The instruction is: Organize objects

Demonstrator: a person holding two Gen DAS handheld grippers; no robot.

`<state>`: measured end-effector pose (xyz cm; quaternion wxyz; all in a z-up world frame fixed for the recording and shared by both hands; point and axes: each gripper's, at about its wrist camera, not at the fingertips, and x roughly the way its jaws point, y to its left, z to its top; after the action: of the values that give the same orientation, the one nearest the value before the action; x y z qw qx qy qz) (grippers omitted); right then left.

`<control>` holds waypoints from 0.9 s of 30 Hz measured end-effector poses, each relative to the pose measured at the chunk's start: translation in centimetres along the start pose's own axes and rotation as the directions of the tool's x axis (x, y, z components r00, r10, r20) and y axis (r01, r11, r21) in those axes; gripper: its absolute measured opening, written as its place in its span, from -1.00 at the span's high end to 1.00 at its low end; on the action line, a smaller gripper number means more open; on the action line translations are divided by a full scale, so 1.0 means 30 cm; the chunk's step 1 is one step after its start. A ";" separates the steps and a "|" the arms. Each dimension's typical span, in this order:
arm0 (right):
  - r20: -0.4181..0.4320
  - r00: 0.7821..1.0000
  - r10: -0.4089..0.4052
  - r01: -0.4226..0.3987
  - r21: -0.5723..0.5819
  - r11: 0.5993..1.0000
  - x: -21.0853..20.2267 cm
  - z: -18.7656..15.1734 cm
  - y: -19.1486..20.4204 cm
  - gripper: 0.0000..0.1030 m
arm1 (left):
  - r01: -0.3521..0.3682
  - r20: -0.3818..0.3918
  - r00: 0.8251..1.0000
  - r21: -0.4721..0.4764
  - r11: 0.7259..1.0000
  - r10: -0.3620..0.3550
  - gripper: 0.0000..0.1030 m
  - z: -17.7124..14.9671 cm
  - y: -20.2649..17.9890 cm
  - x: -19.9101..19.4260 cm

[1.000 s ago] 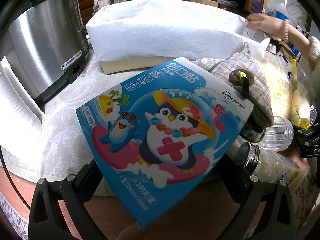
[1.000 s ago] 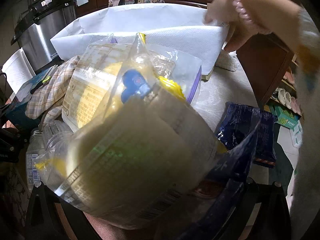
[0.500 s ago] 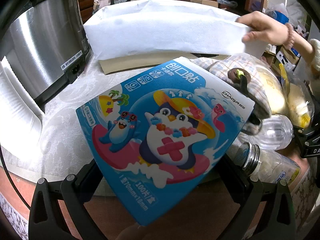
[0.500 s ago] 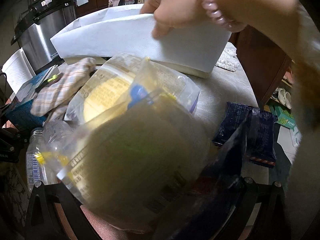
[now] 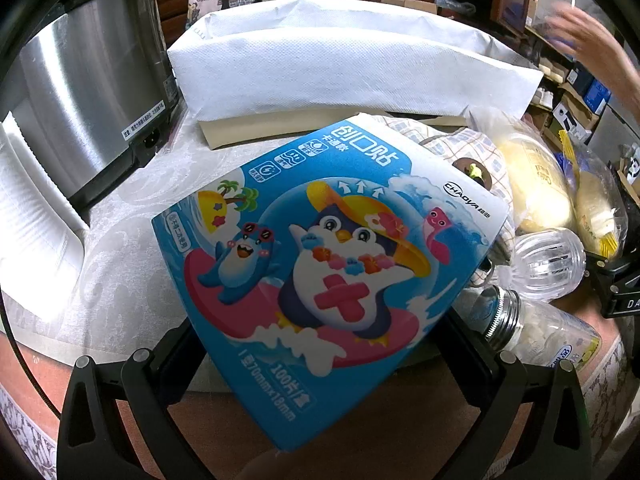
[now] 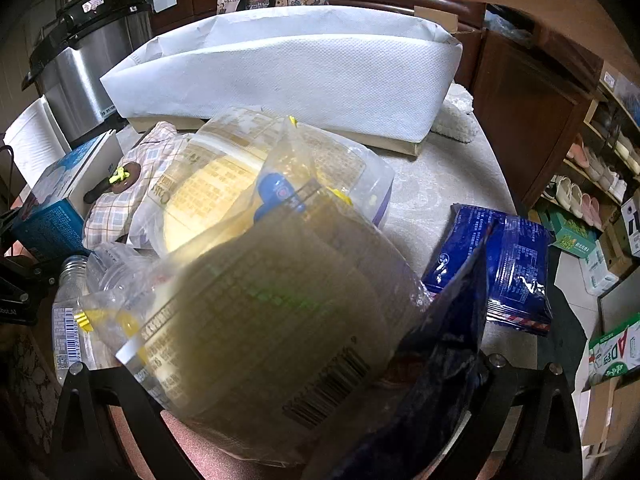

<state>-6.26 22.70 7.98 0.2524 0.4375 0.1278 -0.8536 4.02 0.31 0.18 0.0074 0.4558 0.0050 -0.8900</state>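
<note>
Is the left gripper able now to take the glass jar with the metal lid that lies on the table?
Probably not. The left gripper is already shut on the blue box, and this box fills the space between its fingers. The jar lies free to its right.

We see the bare hand [image 5: 584,36] lifted clear of the white bag [image 5: 340,68], now blurred above it.

Round table [image 6: 448,184] with pale patterned cloth
On it: white bag [image 6: 296,76], steel cooker [image 5: 84,92], blue snack packets [image 6: 504,264], checked cloth [image 6: 132,196]
</note>
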 end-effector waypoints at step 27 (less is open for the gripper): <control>0.000 1.000 0.000 0.000 0.000 1.000 0.004 0.000 0.000 -1.00 | -0.003 -0.002 1.000 -0.006 1.000 0.003 -0.99 0.001 0.004 0.001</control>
<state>-6.31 22.68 7.88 0.2525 0.4374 0.1276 -0.8536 3.97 0.21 0.17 0.0102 0.4565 0.0071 -0.8896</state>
